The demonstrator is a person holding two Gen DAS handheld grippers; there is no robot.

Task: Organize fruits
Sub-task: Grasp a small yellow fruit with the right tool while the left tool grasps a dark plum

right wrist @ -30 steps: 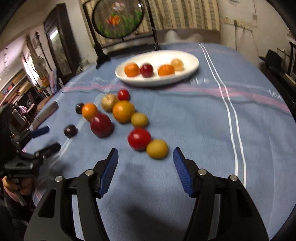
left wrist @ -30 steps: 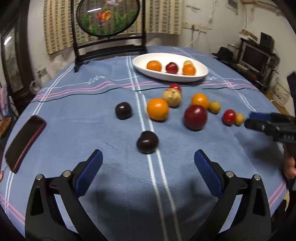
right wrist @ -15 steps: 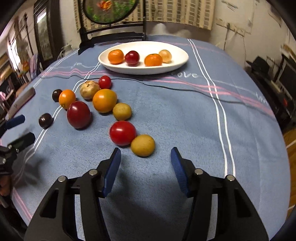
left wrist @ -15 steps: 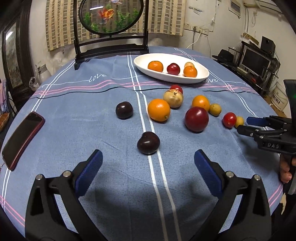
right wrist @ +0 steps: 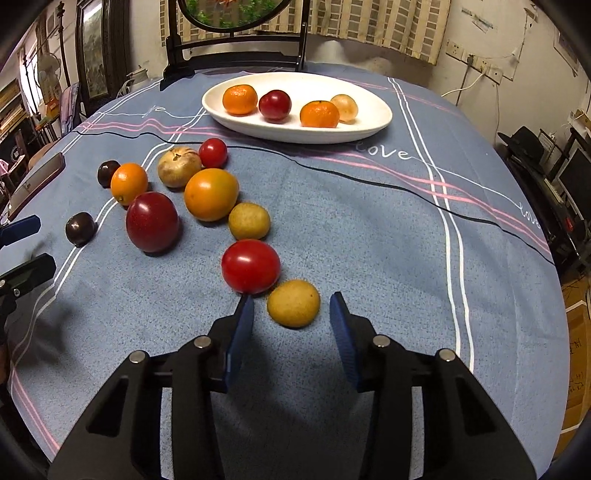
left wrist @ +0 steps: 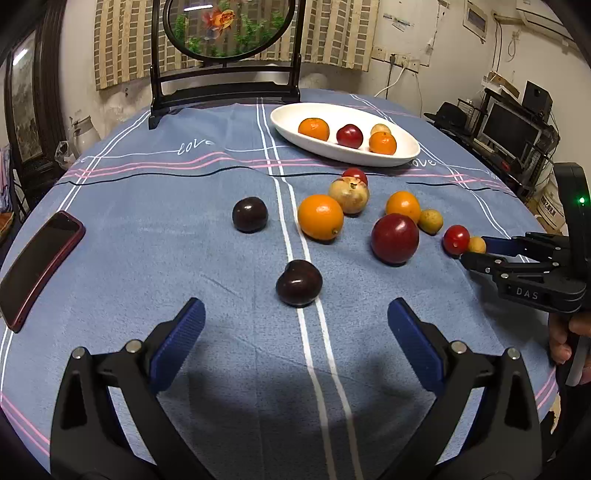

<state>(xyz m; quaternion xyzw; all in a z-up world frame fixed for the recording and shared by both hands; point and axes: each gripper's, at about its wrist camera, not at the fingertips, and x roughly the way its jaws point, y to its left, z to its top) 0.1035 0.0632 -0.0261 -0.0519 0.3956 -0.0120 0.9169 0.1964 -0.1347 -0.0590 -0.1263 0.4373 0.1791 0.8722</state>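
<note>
On the blue surface (right wrist: 369, 229), we are bringing our right claw (right wrist: 291, 314) around the little yellow fruit (right wrist: 293, 302). Its jaws have just been closing, with the fruit between them, but they are not touching it yet. A red tomato (right wrist: 250, 266) is sitting just beside it. Our left claw (left wrist: 295, 328) is hanging spread wide and empty near a dark plum (left wrist: 298, 282). Four fruits are lying in the white dish (right wrist: 369, 122).

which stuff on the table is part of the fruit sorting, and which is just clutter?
Part of the job:
- white dish already holding four fruits
- loose fruits on the cloth, including the small yellow fruit between the open jaws of the right hand-held gripper, which have just been closing
- red tomato beside it

Just lying about:
- phone
- fish screen on its stand
</note>
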